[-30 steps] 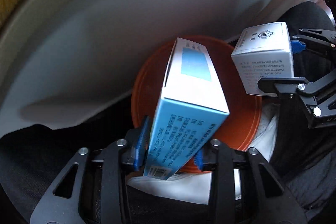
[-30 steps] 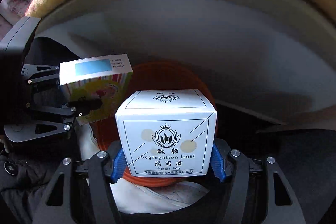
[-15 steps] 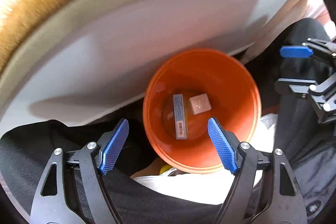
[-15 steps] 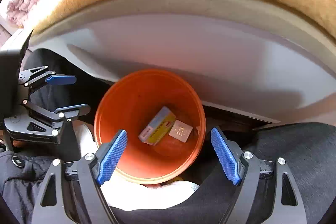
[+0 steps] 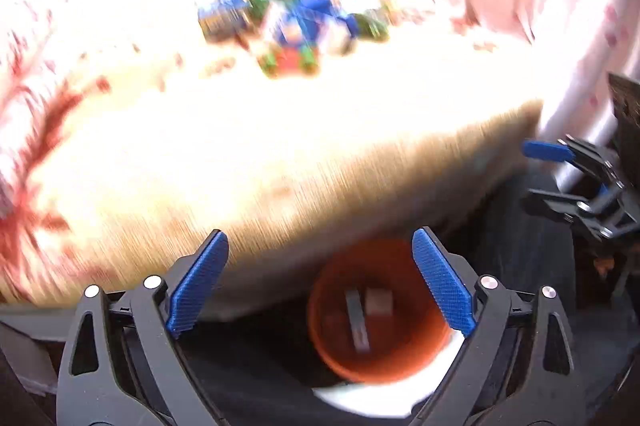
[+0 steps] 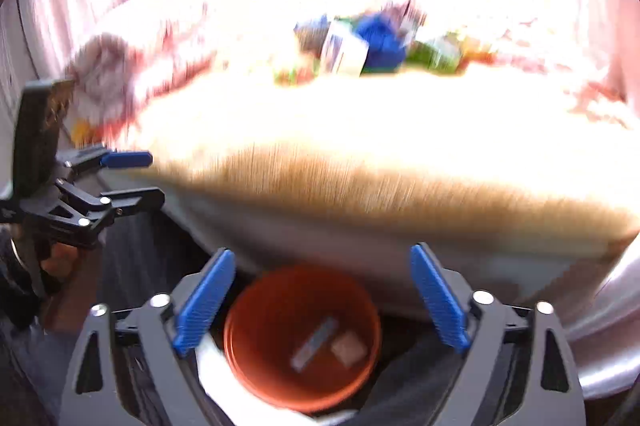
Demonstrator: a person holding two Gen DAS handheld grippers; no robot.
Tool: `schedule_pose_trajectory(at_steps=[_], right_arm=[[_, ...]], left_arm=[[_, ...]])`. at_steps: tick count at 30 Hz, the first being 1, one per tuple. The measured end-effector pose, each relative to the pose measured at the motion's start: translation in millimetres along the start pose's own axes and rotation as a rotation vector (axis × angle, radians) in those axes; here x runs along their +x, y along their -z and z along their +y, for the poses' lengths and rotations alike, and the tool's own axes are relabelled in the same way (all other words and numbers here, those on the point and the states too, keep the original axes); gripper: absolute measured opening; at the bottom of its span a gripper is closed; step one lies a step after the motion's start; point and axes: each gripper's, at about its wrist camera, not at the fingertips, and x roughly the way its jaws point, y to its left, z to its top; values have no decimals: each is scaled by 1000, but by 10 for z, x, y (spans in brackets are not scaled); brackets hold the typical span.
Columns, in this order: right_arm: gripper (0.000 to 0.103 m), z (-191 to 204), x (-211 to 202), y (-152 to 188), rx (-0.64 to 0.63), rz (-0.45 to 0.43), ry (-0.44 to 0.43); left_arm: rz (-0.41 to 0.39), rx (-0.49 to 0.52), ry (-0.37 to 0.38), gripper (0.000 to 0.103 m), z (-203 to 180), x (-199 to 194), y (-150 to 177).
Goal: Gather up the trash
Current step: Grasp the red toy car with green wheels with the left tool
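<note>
a: both frames are smeared with blur, but the left gripper (image 5: 320, 280) has its ribbed blue pads (image 5: 197, 282) spread wide with nothing between them. the jaws have just been opening.

b: same on the right gripper (image 6: 322, 300), black plastic arms, textured blue pads (image 6: 438, 300), jaws just opened further and empty.

a: where's the trash though?

b: down in the round orange bucket (image 6: 256, 358), smooth plastic, below the grippers. a long flat box (image 6: 314, 342) lies next to a small squarish white box (image 6: 349, 347) on the bottom.

a: and a blurry heap of colourful packaging (image 5: 292, 26), blue and green mostly, sits well apart on the bright bed. a fuzzy tan blanket edge (image 5: 360, 182) hangs over the side above the bucket.
</note>
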Motion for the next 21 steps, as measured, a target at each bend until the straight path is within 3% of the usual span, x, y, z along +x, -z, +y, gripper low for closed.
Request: schedule_pose_trajectory(at_steps=[3, 8, 13, 21], right_arm=[[93, -44, -92, -214, 12, -79, 31], [93, -260, -191, -569, 48, -148, 65], [94, -400, -239, -646, 83, -180, 69], [94, -519, -34, -664, 92, -158, 83]], left_arm=[[-43, -29, -13, 92, 104, 57, -360], [-29, -73, -10, 92, 279, 401, -954], [12, -89, -10, 92, 336, 846, -1222], [91, -103, -12, 92, 377, 1397, -1348]])
